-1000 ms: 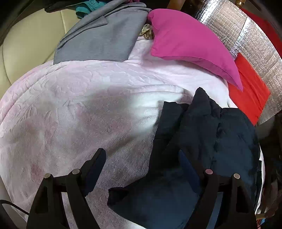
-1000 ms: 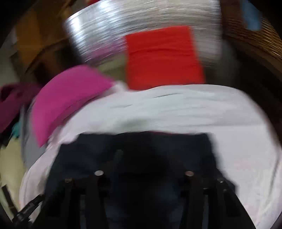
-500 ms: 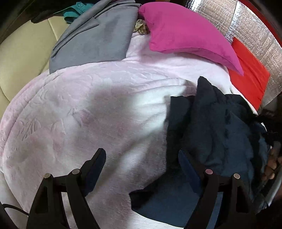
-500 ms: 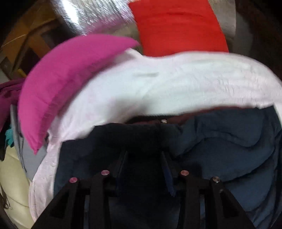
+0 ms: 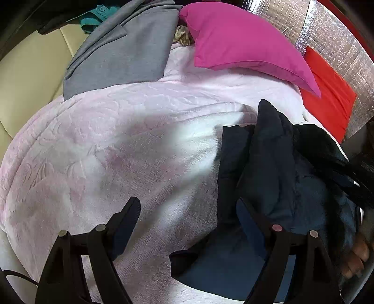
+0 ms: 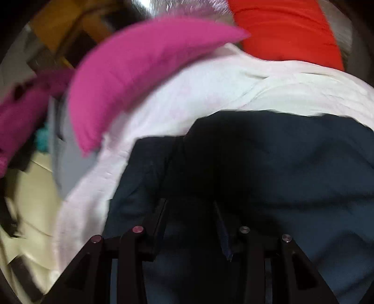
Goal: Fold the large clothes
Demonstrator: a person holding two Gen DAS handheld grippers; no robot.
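A dark navy garment lies bunched on the right of a pale pink blanket. It also shows in the right wrist view, filling the lower middle. My left gripper is open and empty above the blanket, its right finger at the garment's left edge. My right gripper has narrowed its jaws around a dark fold of the garment; the view is blurred and dark, so the grip is unclear.
A magenta pillow and a red cushion lie at the back against a silver foil sheet. A grey garment and a teal one lie on the cream sofa at the back left.
The right gripper's jaws have narrowed over the navy garment and it swung left. The garment has been bunched and lifted on the right. The left gripper stays open.
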